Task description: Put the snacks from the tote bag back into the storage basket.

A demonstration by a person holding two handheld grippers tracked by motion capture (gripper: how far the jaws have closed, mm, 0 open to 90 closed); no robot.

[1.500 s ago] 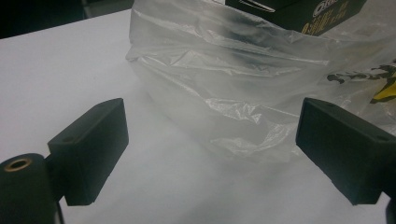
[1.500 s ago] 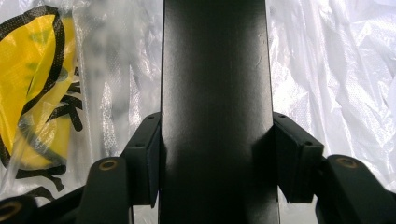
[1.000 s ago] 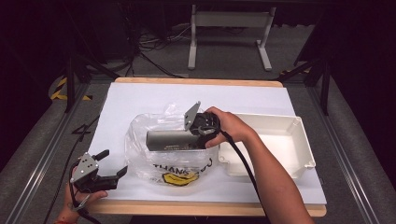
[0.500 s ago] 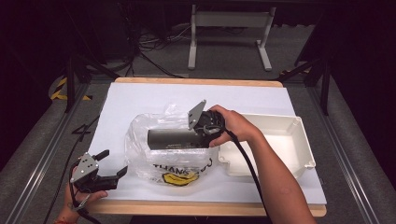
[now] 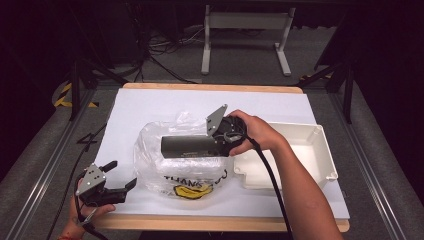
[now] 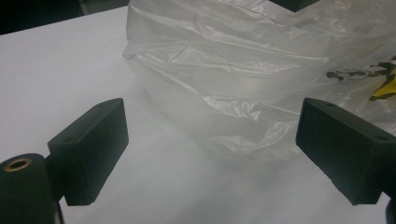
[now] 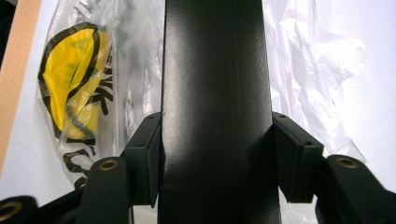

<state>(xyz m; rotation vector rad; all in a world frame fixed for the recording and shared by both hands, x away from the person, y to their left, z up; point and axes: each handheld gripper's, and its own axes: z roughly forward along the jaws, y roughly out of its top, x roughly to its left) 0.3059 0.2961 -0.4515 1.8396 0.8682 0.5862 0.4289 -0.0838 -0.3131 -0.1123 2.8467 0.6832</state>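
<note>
Right gripper point(image 7: 215, 154) clamps dark box point(image 7: 215, 93) over plastic bag point(image 5: 175, 165); left gripper point(image 5: 120, 176) gapes beside it.

Pale plastics, one dark box

A clear plastic bag point(image 5: 175, 160) carries black lettering and a yellow, black-outlined print; the long box point(image 5: 187, 145) is dark grey-black; the tray point(image 5: 320, 150) is off-white; the table point(image 5: 160, 105) is white, edged in light wood; both tongs are black.

Crinkled glossy plastic bag point(image 5: 172, 172), smooth dark matt box point(image 5: 187, 145), wooden table point(image 5: 210, 223) edge.
</note>
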